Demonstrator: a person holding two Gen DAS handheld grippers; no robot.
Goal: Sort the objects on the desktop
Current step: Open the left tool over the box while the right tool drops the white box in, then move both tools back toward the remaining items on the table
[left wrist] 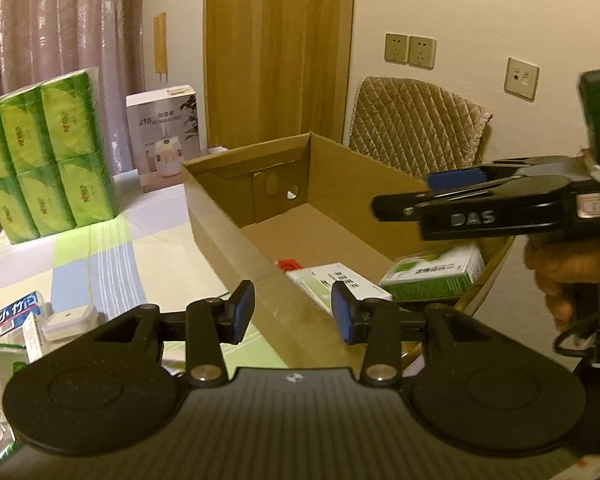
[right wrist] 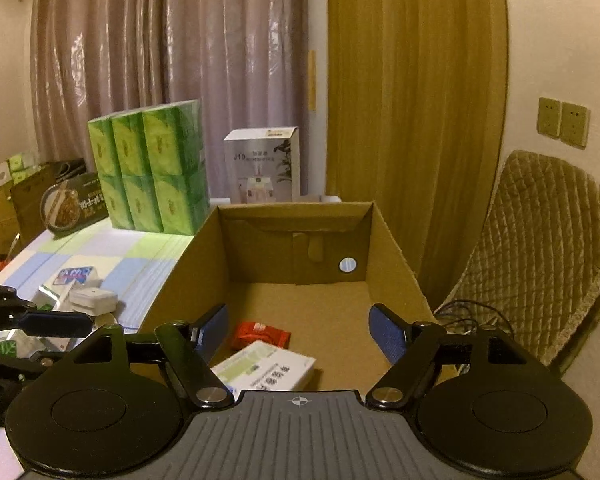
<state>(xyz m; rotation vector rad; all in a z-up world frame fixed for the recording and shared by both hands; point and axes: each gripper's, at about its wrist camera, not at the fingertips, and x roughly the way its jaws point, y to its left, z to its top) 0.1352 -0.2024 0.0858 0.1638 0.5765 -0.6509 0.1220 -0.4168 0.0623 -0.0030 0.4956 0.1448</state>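
The cardboard box (right wrist: pixel 300 240) stood open-topped on the desk (left wrist: pixel 100 248), and everything else is placed from it. Inside, near its front wall, lay a white-and-green carton (right wrist: pixel 264 368), a red packet (right wrist: pixel 260 335) just behind it, and, in the left wrist view, a second green carton (left wrist: pixel 432 276) to the right of the first.

The right hand-held gripper (right wrist: pixel 300 336) hung over the box's front end with its jaws spread wide and nothing between the blue pads (right wrist: pixel 386 334). The left hand-held gripper (left wrist: pixel 292 312) was poised at the box's left wall, its jaws parted by a modest gap, straddling the wall's rim without pressing it, and empty.

Left of the box, on the desk, sat a small white case (right wrist: pixel 94 300) and a blue packet (right wrist: pixel 74 276), with other small items too blurred to tell. Further back on that side stood a pack of green tissues (right wrist: pixel 148 172); behind the box stood a white carton (right wrist: pixel 264 166).
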